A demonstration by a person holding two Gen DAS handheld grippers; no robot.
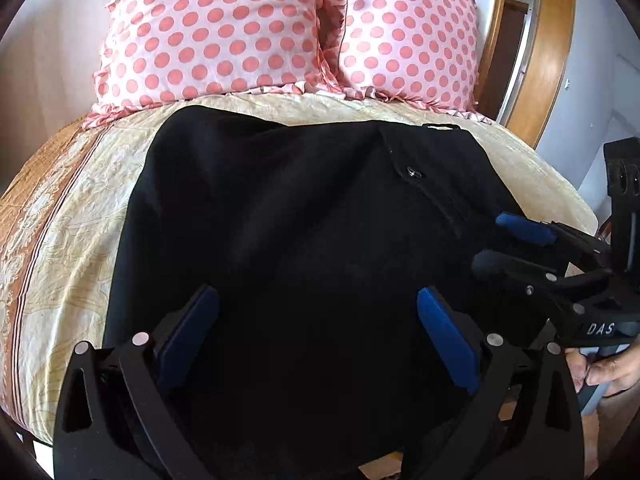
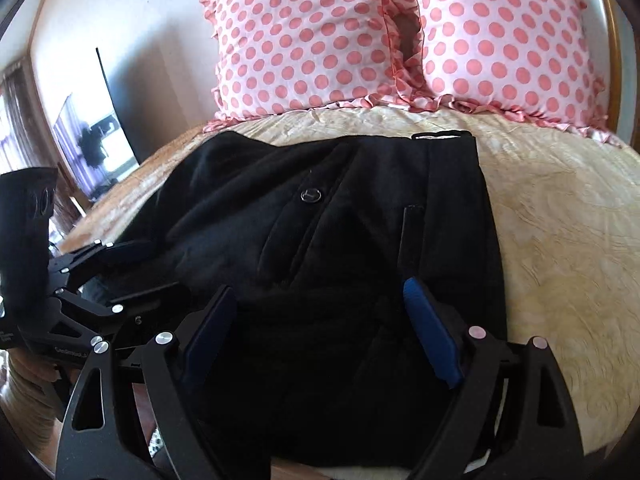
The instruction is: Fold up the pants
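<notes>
Jaws wide on our left gripper [image 1: 316, 320] and right gripper [image 2: 320, 316], nothing held. Black pants [image 1: 280, 208] look soft, limp; we'd pinch near-edge corners.

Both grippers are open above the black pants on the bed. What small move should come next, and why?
Probably lower both grippers onto the near edge of the pants and close. The left gripper and right gripper stand open with nothing held, and the pants lie bunched, not yet neatly folded.
</notes>
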